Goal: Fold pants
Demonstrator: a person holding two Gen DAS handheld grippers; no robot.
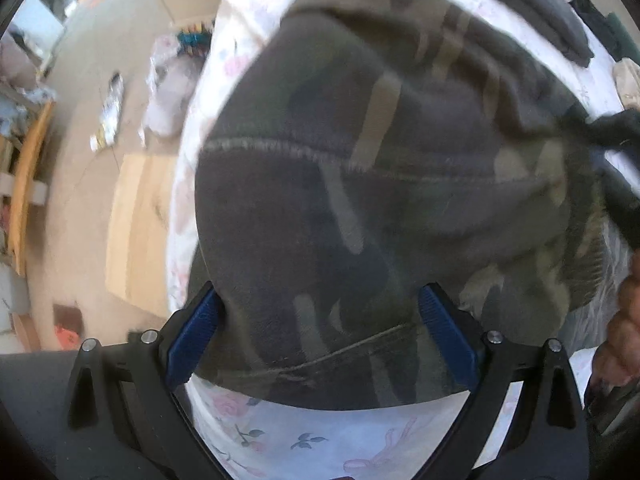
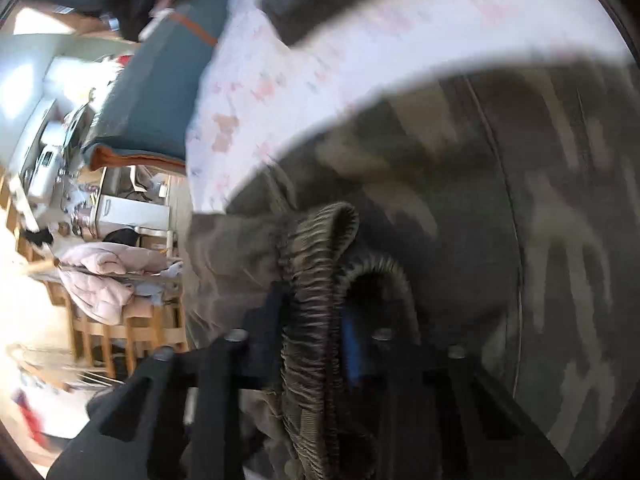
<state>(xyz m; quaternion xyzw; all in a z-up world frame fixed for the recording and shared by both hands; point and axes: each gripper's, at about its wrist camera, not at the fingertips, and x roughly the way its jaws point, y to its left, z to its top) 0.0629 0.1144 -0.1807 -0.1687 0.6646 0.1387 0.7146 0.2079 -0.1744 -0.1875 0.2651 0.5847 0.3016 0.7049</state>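
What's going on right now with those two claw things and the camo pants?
Left gripper open, jaws straddling the camo pants. Right gripper shut on the elastic waistband. Pants on floral sheet. Nothing blocking.

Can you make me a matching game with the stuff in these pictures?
Things:
1. camouflage fabric pants
2. white flowered bedsheet
3. left gripper
4. right gripper

States:
A. pinching the ribbed elastic waistband
B. jaws wide apart over the cloth
C. lying under the pants
D. green and grey patches

Pairs: 1-D, 2-C, 3-B, 4-A
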